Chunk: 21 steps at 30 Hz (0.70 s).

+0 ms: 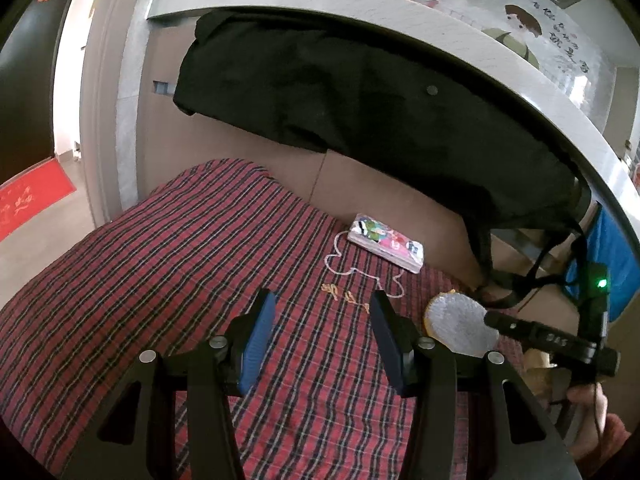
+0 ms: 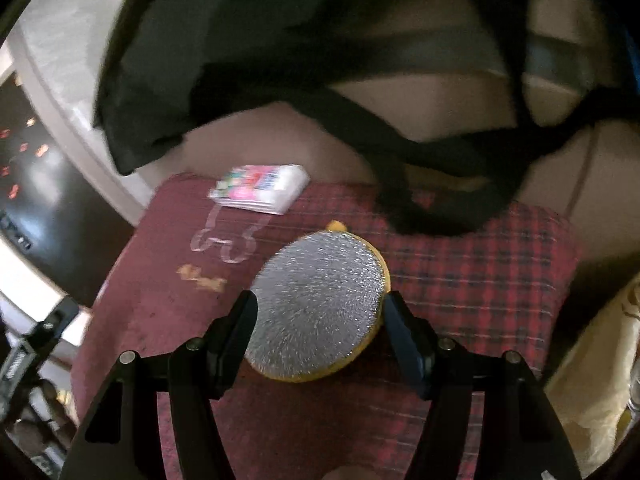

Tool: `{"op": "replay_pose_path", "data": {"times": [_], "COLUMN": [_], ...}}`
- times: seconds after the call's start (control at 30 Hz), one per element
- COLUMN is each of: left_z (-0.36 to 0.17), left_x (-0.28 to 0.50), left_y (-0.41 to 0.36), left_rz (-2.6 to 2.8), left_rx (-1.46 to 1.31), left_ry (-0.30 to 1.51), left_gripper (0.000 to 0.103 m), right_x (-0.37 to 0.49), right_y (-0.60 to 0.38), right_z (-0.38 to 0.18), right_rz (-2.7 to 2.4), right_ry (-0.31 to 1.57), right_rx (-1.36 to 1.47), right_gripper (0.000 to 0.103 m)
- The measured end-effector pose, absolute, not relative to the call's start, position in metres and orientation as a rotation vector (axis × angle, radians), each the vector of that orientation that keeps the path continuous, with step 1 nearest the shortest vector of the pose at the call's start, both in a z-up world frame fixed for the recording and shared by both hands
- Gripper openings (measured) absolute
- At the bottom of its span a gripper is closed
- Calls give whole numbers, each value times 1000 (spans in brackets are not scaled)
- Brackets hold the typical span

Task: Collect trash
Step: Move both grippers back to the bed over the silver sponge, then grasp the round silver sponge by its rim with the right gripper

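Note:
A round silver scrub pad with a yellow rim (image 2: pixel 320 304) sits between the fingers of my right gripper (image 2: pixel 320 312), which is closed on its edges above the red plaid cushion (image 2: pixel 460 280). The pad also shows in the left wrist view (image 1: pixel 460 324), with the right gripper's finger on it. My left gripper (image 1: pixel 324 308) is open and empty above the cushion (image 1: pixel 160 280). Yellow-orange scraps (image 1: pixel 340 294) and a thin white cord (image 1: pixel 352 264) lie just ahead of it. A colourful tissue pack (image 1: pixel 386 242) lies further back; it also shows in the right wrist view (image 2: pixel 260 188).
A black bag (image 1: pixel 340 92) hangs over the back of the seat, with straps (image 2: pixel 420 168) dangling down to the cushion. A blue cloth (image 1: pixel 612 264) hangs at the right. A doorway and red mat (image 1: pixel 28 196) are at the left.

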<state>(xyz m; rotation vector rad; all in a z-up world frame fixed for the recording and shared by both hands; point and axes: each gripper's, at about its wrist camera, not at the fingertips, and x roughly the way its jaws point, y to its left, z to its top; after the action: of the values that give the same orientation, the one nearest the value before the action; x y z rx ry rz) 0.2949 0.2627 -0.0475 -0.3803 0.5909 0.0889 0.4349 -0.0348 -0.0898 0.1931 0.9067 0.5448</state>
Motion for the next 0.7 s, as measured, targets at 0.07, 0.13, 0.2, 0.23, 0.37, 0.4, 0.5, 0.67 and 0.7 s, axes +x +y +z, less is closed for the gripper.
{"op": "replay_pose_path", "data": {"times": [0.07,0.13,0.2,0.23,0.37,0.4,0.5,0.67,0.7], "left_z": [-49,-51,-52,-53,-55,-56,-58,-63,-65], "left_x": [296,296,296,296,294,294,294,308,313], "left_y": [267,270,273,274,283,286,294,281,276], "left_rz": [91,92,92,92,98,102,104,16,-17], "left_rx": [-384,-383,-384,-386,-394,-397,-404,-397,-399], "left_ry": [595,599,604,606,606,607,612,669,684], "left_gripper": [50,50,50,50,50,50,50,50,50], "right_x": [432,428,426,425,421,421,420,430,432], "right_y": [-24,-12,-3,4,20,25,37,16,7], "right_z": [-83,-78,-75,-74,-72,-71,-69,-76,-78], "right_rz": [578,613,637,649,700,709,669,585,576], "right_ry": [895,884,880,878,871,870,847,853,860], "right_rx": [181,168,156,148,142,137,73,21,30], "right_gripper": [62,62,60,59,57,56,55,55,55]}}
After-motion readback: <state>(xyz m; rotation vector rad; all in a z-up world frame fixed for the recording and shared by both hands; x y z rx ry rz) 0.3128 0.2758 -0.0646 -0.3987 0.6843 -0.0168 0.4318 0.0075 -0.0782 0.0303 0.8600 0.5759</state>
